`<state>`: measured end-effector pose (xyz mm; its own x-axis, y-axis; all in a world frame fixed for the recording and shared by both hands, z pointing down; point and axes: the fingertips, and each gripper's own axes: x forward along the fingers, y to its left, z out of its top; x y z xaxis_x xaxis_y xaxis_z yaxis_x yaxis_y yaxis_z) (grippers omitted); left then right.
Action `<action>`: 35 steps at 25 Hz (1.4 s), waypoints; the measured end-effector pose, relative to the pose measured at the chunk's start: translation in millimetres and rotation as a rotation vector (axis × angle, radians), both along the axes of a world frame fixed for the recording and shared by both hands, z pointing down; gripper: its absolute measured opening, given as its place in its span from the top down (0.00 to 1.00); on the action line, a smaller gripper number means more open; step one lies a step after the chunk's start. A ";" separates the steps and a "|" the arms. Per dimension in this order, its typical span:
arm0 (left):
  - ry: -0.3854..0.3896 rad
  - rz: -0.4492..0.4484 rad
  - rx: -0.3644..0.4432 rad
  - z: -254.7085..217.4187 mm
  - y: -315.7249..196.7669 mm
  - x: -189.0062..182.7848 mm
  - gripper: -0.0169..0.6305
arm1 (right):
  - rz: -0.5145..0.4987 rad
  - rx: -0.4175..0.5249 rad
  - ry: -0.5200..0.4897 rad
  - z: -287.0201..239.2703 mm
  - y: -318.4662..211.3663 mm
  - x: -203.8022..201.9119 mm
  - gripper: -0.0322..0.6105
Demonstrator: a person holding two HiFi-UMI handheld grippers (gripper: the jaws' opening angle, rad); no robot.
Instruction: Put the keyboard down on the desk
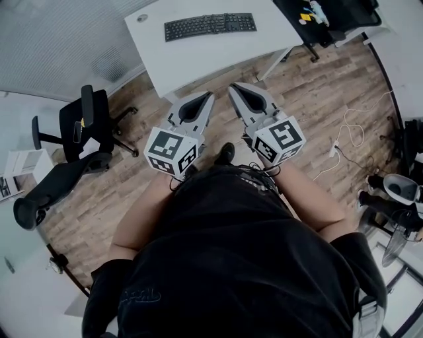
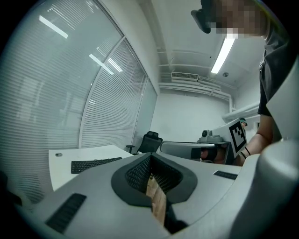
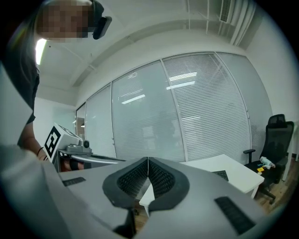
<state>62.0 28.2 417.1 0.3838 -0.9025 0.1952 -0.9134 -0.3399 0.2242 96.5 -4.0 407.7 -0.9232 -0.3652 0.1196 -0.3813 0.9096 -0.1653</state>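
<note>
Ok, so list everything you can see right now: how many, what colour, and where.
desk: one, white, ahead across the floor
keyboard: one, black, flat on the desk
chairs at left: two, black, left of the desk
chair at right: one, black, beyond the desk's right end, small items on its seat
cable: one, white, on the floor at right
floor: wood, brown
left tool: one, grey with a marker cube, shut, empty
right tool: one, grey with a marker cube, shut, empty
</note>
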 end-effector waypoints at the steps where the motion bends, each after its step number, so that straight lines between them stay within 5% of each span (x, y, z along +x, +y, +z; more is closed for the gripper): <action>1: 0.000 0.003 0.000 -0.7 6.7 -3.7 0.95 | 0.003 -0.002 -0.002 -0.3 7.4 -3.6 0.91; 20: -0.003 0.083 0.027 -21.3 133.7 -51.6 0.95 | 0.048 0.020 -0.012 -13.2 154.1 -58.5 0.92; 35: 0.004 0.089 0.040 -21.8 182.0 -72.2 0.95 | 0.054 0.020 -0.005 -12.9 204.3 -80.8 0.92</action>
<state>-10.2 210.2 395.3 0.4635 -0.8719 0.1581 -0.8782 -0.4283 0.2127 15.7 200.3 394.8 -0.9027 -0.4166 0.1076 -0.4289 0.8909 -0.1496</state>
